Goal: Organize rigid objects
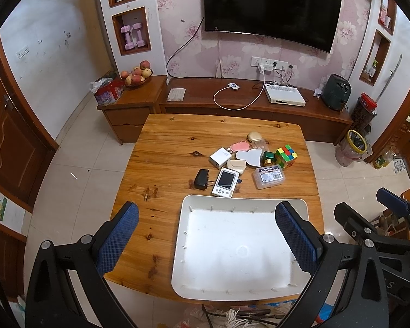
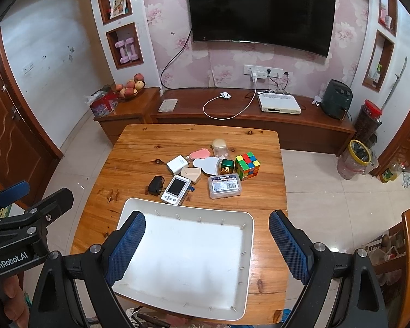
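Observation:
A white tray (image 1: 190,207) (image 2: 247,246) lies empty at the near edge of the wooden table (image 1: 166,147) (image 2: 139,153). Beyond it sits a cluster of small items: a black plug adapter (image 1: 201,179) (image 2: 155,185), a white handheld device (image 1: 225,181) (image 2: 176,187), a clear plastic case (image 1: 269,176) (image 2: 224,186), a colour cube (image 1: 286,155) (image 2: 247,165), a green-gold bottle (image 1: 268,158) (image 2: 227,166), a white charger block (image 1: 220,158) (image 2: 177,164). My left gripper (image 1: 206,236) hangs open above the tray. My right gripper (image 2: 206,242) hangs open above it too, holding nothing.
A long TV cabinet (image 1: 259,109) (image 2: 248,120) with a white set-top box (image 1: 284,95) (image 2: 278,103) stands behind the table, a fruit bowl (image 1: 136,75) (image 2: 129,87) on the side unit. Tiled floor surrounds the table; a bin (image 2: 355,160) is at right.

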Demonstrator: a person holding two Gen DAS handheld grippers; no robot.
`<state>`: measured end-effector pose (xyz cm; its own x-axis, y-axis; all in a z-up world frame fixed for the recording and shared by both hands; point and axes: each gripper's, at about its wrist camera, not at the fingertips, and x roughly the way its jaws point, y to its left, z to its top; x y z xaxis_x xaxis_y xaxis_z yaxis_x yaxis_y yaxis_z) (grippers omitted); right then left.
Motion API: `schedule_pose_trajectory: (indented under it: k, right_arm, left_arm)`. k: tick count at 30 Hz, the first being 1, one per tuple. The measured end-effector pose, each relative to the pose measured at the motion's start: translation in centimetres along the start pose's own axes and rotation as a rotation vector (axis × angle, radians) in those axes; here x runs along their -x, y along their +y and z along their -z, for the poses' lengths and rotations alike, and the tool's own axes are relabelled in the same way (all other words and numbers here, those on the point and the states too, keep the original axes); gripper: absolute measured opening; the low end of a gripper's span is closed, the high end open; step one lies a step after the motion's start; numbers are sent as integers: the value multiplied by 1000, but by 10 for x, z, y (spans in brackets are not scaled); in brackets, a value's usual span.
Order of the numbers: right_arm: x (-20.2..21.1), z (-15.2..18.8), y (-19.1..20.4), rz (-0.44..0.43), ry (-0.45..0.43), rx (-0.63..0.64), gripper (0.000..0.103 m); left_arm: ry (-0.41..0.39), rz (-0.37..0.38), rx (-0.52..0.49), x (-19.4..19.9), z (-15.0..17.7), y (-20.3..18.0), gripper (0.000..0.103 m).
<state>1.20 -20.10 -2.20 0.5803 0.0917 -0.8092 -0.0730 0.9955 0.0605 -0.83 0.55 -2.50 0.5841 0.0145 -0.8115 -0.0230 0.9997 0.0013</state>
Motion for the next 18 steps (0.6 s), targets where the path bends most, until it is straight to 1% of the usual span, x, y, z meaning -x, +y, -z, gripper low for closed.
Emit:
schedule_pose_trajectory:
  k: [14, 17, 18]
  right_arm:
    - [0, -1, -1, -6, 1, 4, 93]
    - [0, -1, -1, -6, 0, 3, 93]
    - [0, -1, -1, -6, 0, 3, 93]
  left_arm:
    - [2, -2, 5, 1, 2, -8, 100]
    - [0, -3, 13, 3, 4, -13, 100]
    - [3, -4, 16, 4, 0, -20, 100]
